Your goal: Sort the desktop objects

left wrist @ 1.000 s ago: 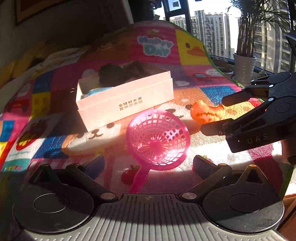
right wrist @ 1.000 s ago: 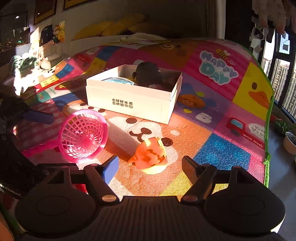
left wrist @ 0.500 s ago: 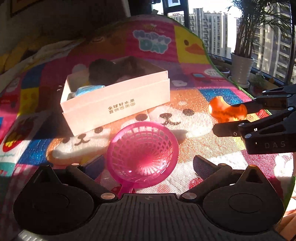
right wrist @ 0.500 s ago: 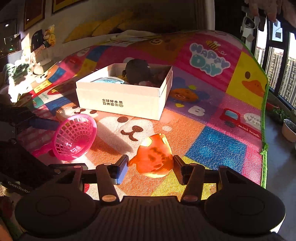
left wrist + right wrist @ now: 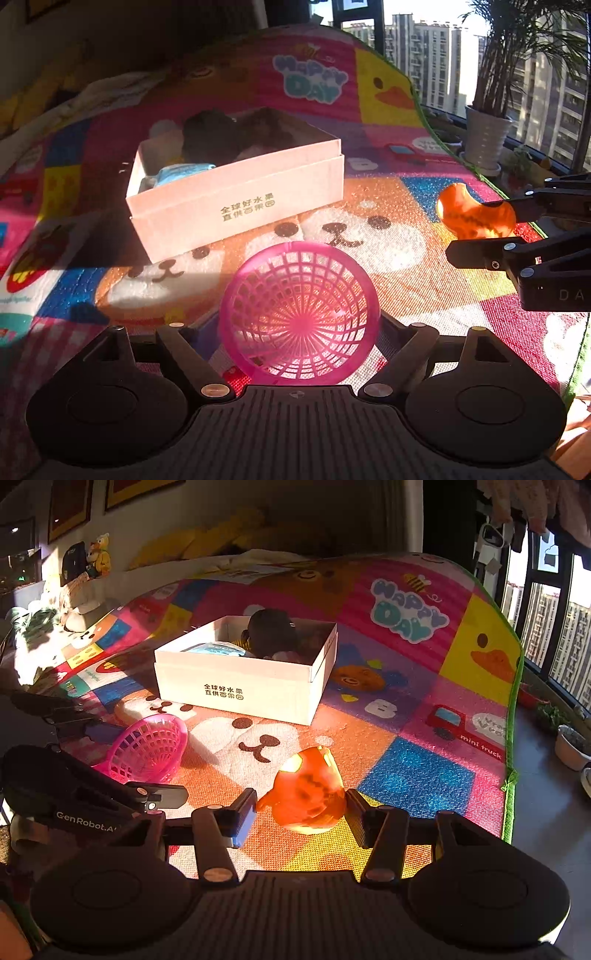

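A pink mesh basket with a handle sits between the fingers of my left gripper, whose jaws are closing and meet its rim on both sides. From the right wrist view the basket is tilted on the mat inside the left gripper. My right gripper is shut on a translucent orange toy held just above the mat. The left wrist view shows that toy pinched in the right gripper. A white open box holding a dark object and a blue packet stands behind.
A colourful play mat covers the surface; its green edge runs along the right. Beyond it stand a potted plant and small pots by the window. Plush toys sit at the back left.
The right gripper closed on the orange toy and raised it off the mat. The left gripper's fingers narrowed around the pink basket, which now fills more of its view.
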Demonstrator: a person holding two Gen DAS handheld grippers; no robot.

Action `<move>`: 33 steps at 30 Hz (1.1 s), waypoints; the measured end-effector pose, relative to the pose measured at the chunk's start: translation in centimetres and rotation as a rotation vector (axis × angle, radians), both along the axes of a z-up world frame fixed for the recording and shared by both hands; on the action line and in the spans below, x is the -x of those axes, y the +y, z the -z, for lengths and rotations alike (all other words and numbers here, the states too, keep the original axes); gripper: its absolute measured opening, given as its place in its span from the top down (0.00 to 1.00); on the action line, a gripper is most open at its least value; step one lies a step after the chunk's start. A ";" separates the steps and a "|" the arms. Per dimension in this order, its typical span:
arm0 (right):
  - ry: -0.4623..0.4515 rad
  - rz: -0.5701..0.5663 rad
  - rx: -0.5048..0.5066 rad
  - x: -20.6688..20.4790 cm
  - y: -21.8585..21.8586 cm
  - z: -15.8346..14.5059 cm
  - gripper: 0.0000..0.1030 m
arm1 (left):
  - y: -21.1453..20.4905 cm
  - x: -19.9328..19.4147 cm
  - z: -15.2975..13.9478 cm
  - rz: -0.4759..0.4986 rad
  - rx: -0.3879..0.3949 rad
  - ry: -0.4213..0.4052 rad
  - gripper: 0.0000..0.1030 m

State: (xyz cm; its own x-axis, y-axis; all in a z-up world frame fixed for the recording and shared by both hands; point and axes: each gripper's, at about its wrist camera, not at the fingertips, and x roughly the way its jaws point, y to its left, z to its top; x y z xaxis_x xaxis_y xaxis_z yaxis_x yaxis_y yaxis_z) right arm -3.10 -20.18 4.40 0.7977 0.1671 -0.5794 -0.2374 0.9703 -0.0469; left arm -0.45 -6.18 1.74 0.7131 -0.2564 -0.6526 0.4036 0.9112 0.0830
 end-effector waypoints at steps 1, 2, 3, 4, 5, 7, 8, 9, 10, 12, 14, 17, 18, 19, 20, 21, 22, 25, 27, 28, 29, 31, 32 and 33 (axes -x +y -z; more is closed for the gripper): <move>-0.007 -0.004 0.005 0.2 0.1 -0.2 0.50 | 0.2 0.4 -0.3 0.005 0.001 -0.009 0.16; -0.011 -0.008 0.009 0.3 0.2 -0.5 0.50 | 0.3 1.0 -0.9 0.011 0.000 -0.024 0.16; -0.015 -0.011 0.013 0.4 0.3 -0.6 0.50 | 0.4 1.3 -1.4 0.015 0.000 -0.039 0.16; -0.020 -0.013 0.019 0.5 0.4 -0.8 0.50 | 0.5 1.6 -1.9 0.018 -0.001 -0.056 0.16; -0.027 -0.015 0.026 0.6 0.5 -1.2 0.50 | 0.6 1.9 -2.6 0.020 -0.003 -0.079 0.16; -0.055 -0.015 0.042 0.7 0.8 -2.3 0.50 | 0.8 1.9 -4.1 0.018 -0.005 -0.128 0.16; -0.078 -0.017 0.050 0.8 0.9 -3.0 0.50 | 0.8 1.7 -5.2 0.011 -0.005 -0.161 0.16; -0.105 -0.017 0.057 0.9 1.0 -3.9 0.50 | 0.9 1.5 -5.9 0.004 -0.004 -0.184 0.16; -0.141 -0.016 0.062 1.0 1.0 -5.1 0.50 | 1.0 1.1 -7.1 -0.006 0.000 -0.217 0.16; -0.205 -0.021 0.054 0.9 0.9 -7.5 0.50 | 1.2 0.1 -8.9 -0.026 0.005 -0.273 0.16; -0.270 -0.025 0.025 0.4 0.6 -10.4 0.50 | 1.1 -1.5 -10.7 -0.065 0.013 -0.333 0.16; -0.350 -0.014 -0.033 -0.9 -0.2 -14.3 0.50 | 0.7 -5.2 -12.8 -0.087 0.069 -0.353 0.16; -0.367 -0.007 -0.045 -1.5 -0.3 -15.2 0.50 | 0.5 -6.8 -13.2 -0.080 0.095 -0.341 0.16; -0.381 0.000 -0.054 -2.2 -0.5 -15.9 0.50 | 0.2 -8.2 -13.5 -0.069 0.117 -0.331 0.16; -0.391 0.012 -0.061 -3.1 -0.7 -16.7 0.50 | -0.1 -9.9 -13.7 -0.054 0.138 -0.323 0.16; -0.394 0.021 -0.062 -4.0 -0.9 -17.0 0.50 | -0.4 -11.1 -13.8 -0.043 0.146 -0.321 0.16; -0.394 0.031 -0.060 -4.7 -1.0 -17.2 0.50 | -0.8 -12.8 -13.7 -0.026 0.150 -0.325 0.15; -0.370 0.065 -0.044 -7.9 -1.3 -16.8 0.50 | -1.6 -16.6 -12.6 0.039 0.160 -0.313 0.02; -0.331 0.085 -0.055 -10.2 -1.6 -16.2 0.50 | -1.5 -18.6 -11.4 0.065 0.153 -0.261 0.02; -0.308 0.095 -0.065 -11.4 -1.8 -15.7 0.50 | -0.9 -19.1 -10.9 0.048 0.147 -0.242 0.02; -0.285 0.100 -0.072 -12.4 -1.8 -15.3 0.50 | 0.0 -19.1 -10.3 0.025 0.149 -0.232 0.02; -0.238 0.093 -0.085 -14.2 -1.7 -14.4 0.50 | 2.0 -18.6 -9.5 -0.030 0.166 -0.221 0.01; -0.216 0.083 -0.088 -15.0 -1.4 -13.9 0.50 | 3.6 -18.0 -8.9 -0.071 0.169 -0.213 0.01; -0.195 0.072 -0.089 -15.7 -1.1 -13.4 0.50 | 4.4 -17.5 -8.4 -0.098 0.165 -0.209 0.01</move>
